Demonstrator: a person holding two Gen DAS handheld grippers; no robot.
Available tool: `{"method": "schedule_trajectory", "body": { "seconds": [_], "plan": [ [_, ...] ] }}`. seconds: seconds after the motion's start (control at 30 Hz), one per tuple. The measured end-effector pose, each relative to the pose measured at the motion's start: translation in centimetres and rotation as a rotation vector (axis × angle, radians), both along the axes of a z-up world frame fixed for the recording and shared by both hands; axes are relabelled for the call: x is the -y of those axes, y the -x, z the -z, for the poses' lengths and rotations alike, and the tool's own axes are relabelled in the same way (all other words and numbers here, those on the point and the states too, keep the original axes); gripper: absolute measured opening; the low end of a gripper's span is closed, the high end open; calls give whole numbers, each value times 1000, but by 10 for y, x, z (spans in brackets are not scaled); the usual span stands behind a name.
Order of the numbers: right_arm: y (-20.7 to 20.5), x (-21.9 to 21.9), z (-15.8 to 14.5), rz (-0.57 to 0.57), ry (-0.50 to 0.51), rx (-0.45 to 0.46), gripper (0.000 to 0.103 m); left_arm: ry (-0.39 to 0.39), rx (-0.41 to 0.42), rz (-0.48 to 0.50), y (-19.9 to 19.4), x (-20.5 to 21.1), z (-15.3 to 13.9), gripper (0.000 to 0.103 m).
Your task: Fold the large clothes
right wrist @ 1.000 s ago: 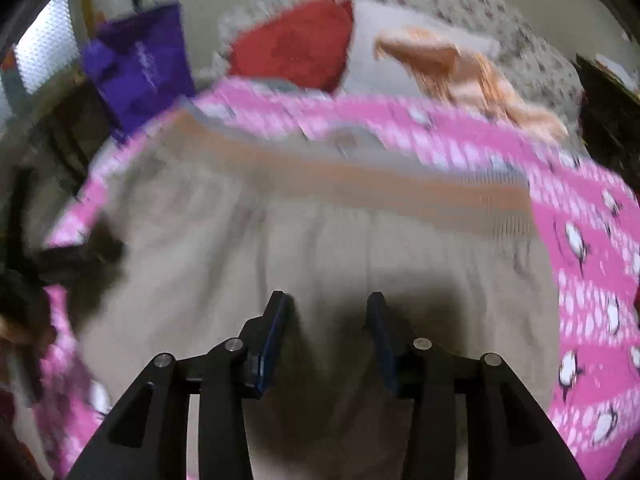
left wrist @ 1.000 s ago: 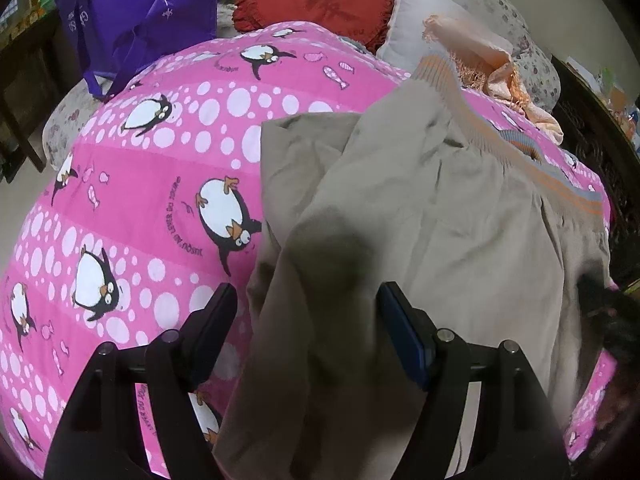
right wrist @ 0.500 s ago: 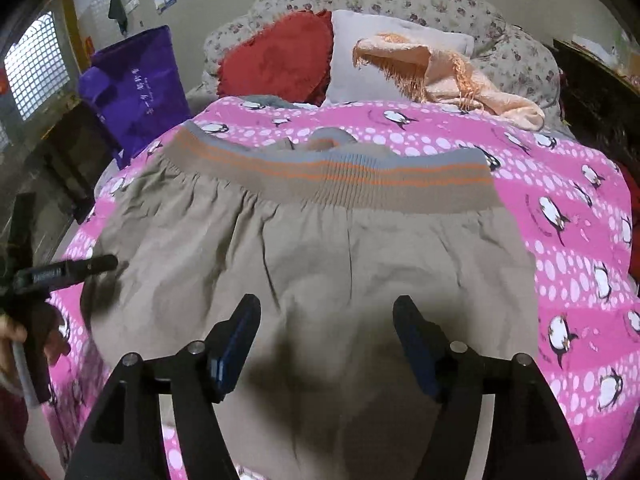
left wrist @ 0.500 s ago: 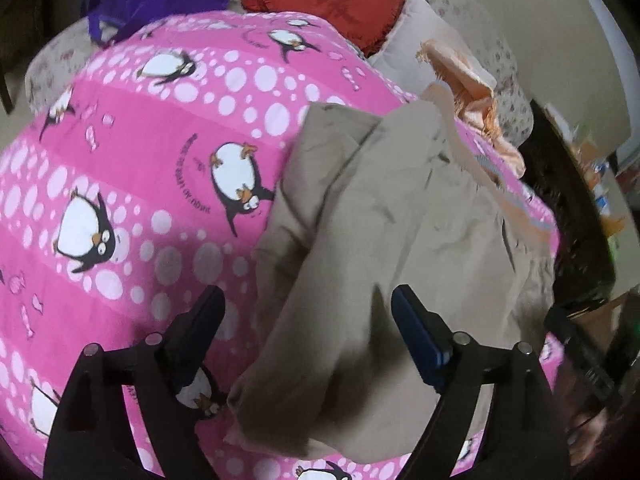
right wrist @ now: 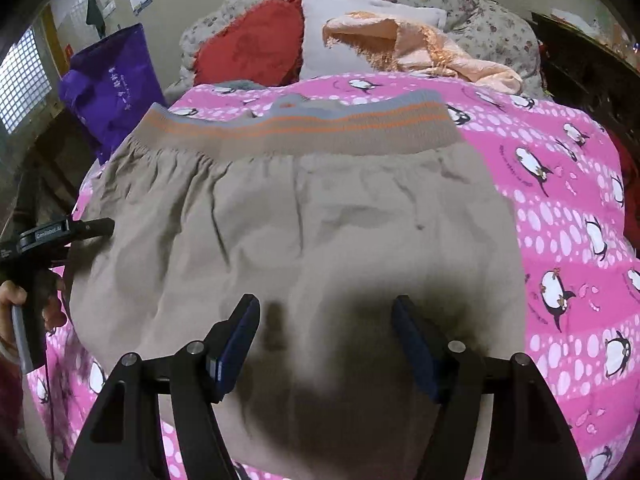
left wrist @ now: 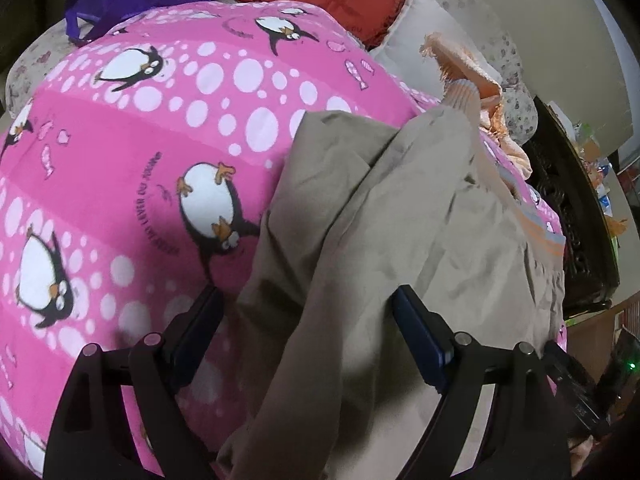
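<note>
No legible text on anything.

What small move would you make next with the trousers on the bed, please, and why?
Probably lower the left tool and close it on the rumpled leg edge of the trousers to straighten it. Both tools stand open, holding nothing, and that side lies bunched while the waistband lies flat.

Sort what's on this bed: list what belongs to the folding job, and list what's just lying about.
Part of the job:
- beige trousers with striped waistband
- left gripper, open above them
- right gripper, open above them

Lying about:
- pink penguin blanket underneath
- red cushion
- white pillow
- peach scarf
- purple bag
</note>
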State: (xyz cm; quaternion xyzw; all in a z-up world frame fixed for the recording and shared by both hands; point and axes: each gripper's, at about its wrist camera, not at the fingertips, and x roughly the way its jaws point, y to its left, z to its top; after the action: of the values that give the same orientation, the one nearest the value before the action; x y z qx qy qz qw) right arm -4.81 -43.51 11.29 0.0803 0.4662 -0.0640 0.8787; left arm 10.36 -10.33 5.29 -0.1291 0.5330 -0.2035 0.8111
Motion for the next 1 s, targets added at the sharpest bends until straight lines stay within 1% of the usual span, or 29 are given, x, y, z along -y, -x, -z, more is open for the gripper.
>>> {"method": "schedule_trajectory", "body": {
  "seconds": [0.07,0.13,0.2,0.23,0.27,0.3,0.33,0.37,0.4,0.43,0.53,0.6,0.7,0.77,0.83,0.9,1.0],
  "plan": [
    [9,8,-2,10,-33,19,70,-12,17,12,-1,4,1,91],
    [20,19,-4,29,-64,50,71,-19,14,29,-3,9,4,95],
    [27,29,-1,61,-63,25,71,-10,14,40,-5,12,5,95],
    [28,31,1,61,-60,10,71,-3,11,52,-5,15,6,93],
    [28,33,3,51,-59,2,71,4,12,64,-5,16,6,87],
    [29,32,3,39,-52,1,71,13,12,87,-4,20,5,69],
    [30,30,3,31,-31,-2,71,18,8,102,-3,23,4,54],
    [29,29,3,32,-10,-5,69,19,5,114,-1,26,2,48],
    [28,29,3,40,10,-8,69,5,10,125,2,28,-1,35],
    [28,30,2,49,17,-9,69,-2,23,142,5,31,-6,18],
    [28,41,3,82,-27,-11,69,24,29,152,11,29,-21,14],
    [30,50,4,105,-59,-10,69,54,28,155,16,25,-32,13],
    [42,65,-3,150,-70,26,71,104,11,148,24,20,-46,13],
    [50,76,-4,176,-83,28,71,133,17,160,32,24,-58,13],
    [57,90,-4,202,-93,16,71,170,24,183,43,32,-74,12],
    [61,99,-4,214,-80,3,71,179,27,198,53,52,-88,12],
    [71,107,-8,214,-76,8,71,215,48,253,74,85,-112,12]
  ]
}}
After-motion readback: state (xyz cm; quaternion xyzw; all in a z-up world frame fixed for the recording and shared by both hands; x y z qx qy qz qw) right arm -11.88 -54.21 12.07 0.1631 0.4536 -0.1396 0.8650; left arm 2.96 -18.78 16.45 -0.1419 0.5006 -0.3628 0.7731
